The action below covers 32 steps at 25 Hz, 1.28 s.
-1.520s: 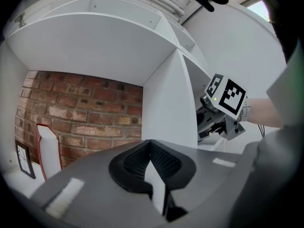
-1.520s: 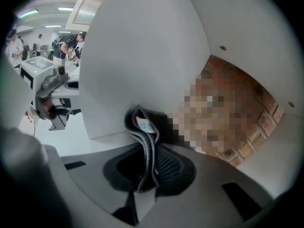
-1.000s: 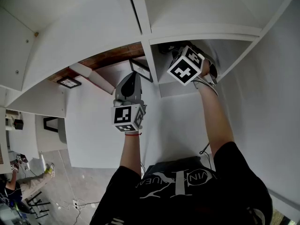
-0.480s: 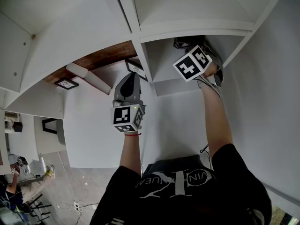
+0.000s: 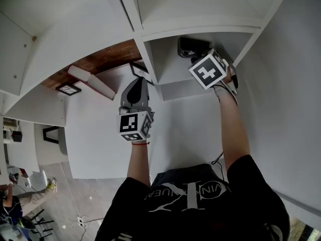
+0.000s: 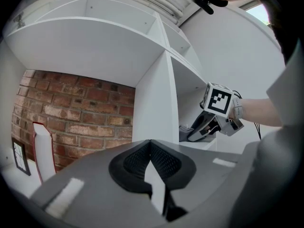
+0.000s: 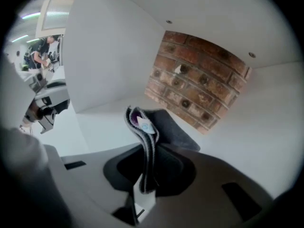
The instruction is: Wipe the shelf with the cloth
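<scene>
Cloth (image 5: 192,46) shows only partly past right hand-held gripper (image 5: 198,57) inside shelf (image 5: 165,82).

Left gripper (image 5: 136,87) sits mid-frame in the head view on a bare left forearm (image 5: 138,159) rising straight from the torso. Its jaws are pressed together with nothing between them, tips aimed at the upper centre. Right arm (image 5: 233,129) reaches higher into the upper right of the frame, right gripper (image 5: 196,54) angled up-left with its marker cube facing the camera. Right jaws are clamped on a fold of the cloth (image 7: 142,127), which sticks out past the tips.
</scene>
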Each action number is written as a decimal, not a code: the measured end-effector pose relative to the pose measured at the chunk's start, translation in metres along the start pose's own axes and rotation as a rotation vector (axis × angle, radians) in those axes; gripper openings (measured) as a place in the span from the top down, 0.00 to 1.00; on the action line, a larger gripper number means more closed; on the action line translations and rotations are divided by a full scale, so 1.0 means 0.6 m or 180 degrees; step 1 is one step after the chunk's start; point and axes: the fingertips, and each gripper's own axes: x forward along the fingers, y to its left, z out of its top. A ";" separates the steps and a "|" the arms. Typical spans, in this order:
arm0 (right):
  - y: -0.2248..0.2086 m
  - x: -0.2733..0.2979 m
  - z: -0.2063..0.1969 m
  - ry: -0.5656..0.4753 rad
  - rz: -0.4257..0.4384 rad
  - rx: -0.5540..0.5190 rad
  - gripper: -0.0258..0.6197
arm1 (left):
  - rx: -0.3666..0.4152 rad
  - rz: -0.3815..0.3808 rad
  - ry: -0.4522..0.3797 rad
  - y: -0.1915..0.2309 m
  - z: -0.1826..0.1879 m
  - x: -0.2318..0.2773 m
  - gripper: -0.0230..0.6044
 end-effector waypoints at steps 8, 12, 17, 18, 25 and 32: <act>0.087 -0.024 0.019 -0.0112 0.0419 -0.0367 0.88 | -0.0012 0.0026 -0.0012 -0.005 0.000 -0.015 0.95; 0.126 -0.033 0.030 -0.0162 0.0580 -0.0579 0.88 | -0.0021 0.0049 -0.0018 -0.001 0.002 -0.022 0.95; 0.158 -0.040 0.032 -0.0122 0.0625 -0.1060 0.88 | -0.0025 0.0078 -0.0021 0.005 0.002 -0.031 0.95; 0.163 -0.042 0.031 -0.0120 0.0652 -0.1105 0.88 | -0.0024 0.0087 -0.0023 0.007 0.002 -0.033 0.95; 0.185 -0.046 0.044 -0.0263 0.0626 -0.1002 0.88 | -0.0058 0.0137 0.0005 0.022 -0.005 -0.047 0.95; 0.179 -0.043 0.094 -0.0782 0.0424 -0.0705 0.88 | -0.0011 0.0151 -0.0012 0.025 0.004 -0.057 0.95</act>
